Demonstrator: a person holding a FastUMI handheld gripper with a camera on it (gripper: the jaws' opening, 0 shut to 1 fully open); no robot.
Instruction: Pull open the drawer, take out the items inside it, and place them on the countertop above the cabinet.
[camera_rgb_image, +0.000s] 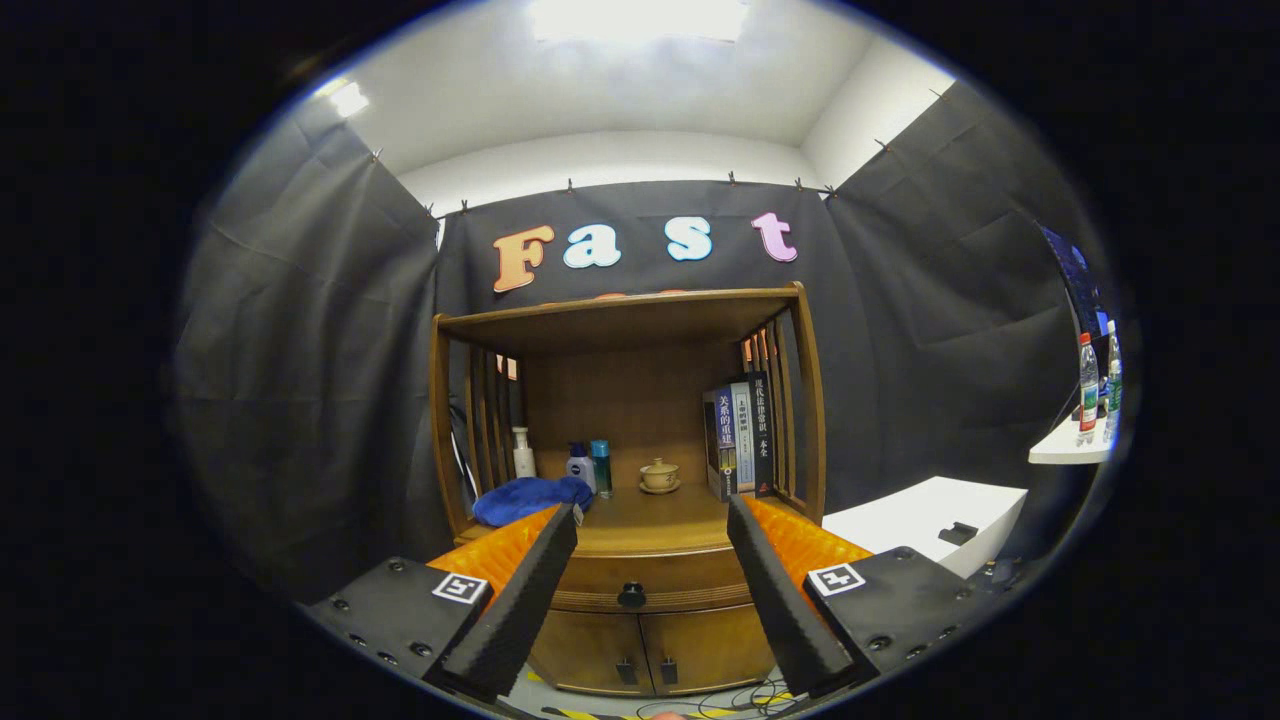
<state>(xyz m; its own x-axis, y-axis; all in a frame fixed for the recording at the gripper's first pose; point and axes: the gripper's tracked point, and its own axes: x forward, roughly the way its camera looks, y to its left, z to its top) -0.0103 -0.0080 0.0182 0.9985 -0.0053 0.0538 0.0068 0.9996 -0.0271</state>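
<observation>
A brown wooden cabinet (640, 470) stands straight ahead against the black cloth. Its drawer (650, 585) is closed, with a dark round knob (631, 596) at the middle of its front. The knob lies between my two fingers and well beyond their tips. My gripper (652, 518) is open with nothing between its black-padded fingers (520, 600). The countertop (650, 510) above the drawer carries a blue cloth (530, 498), a white pump bottle (523, 454), two small bottles (590, 466) and a small lidded cup on a saucer (659, 475). What lies inside the drawer is hidden.
Several upright books (742, 435) stand at the countertop's right end under the cabinet's top shelf. Two lower doors (645, 650) sit below the drawer. A white box (930, 520) stands right of the cabinet, and bottles (1090, 390) sit on a white ledge far right. Cables (740, 695) lie on the floor.
</observation>
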